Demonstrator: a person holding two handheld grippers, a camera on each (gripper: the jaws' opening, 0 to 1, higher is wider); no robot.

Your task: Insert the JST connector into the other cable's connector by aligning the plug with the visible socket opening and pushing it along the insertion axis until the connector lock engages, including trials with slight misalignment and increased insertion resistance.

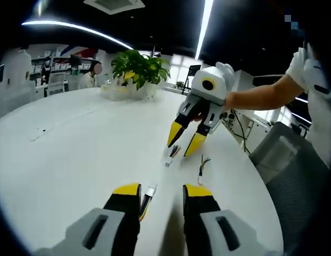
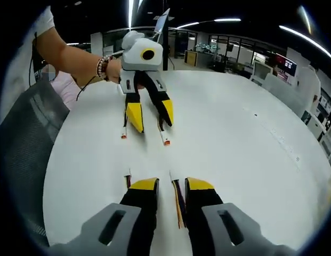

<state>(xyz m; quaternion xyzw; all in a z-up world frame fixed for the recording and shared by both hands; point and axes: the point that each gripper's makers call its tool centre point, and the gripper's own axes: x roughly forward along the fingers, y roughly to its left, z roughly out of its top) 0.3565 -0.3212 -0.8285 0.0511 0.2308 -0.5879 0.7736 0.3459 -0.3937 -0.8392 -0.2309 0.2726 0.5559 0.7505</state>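
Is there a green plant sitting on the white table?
Yes, a leafy green plant in a pale pot stands at the far side of the white table.

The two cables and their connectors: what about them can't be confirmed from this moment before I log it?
- Left gripper view: the connector by the left tongs is too small to tell plug from socket.
- Left gripper view: the cable under the right tongs is tiny; contact with it is unclear.
- Right gripper view: the cable between the tongs blurs; its connector end is hidden by the tongs.
- Neither view shows any lock detail.
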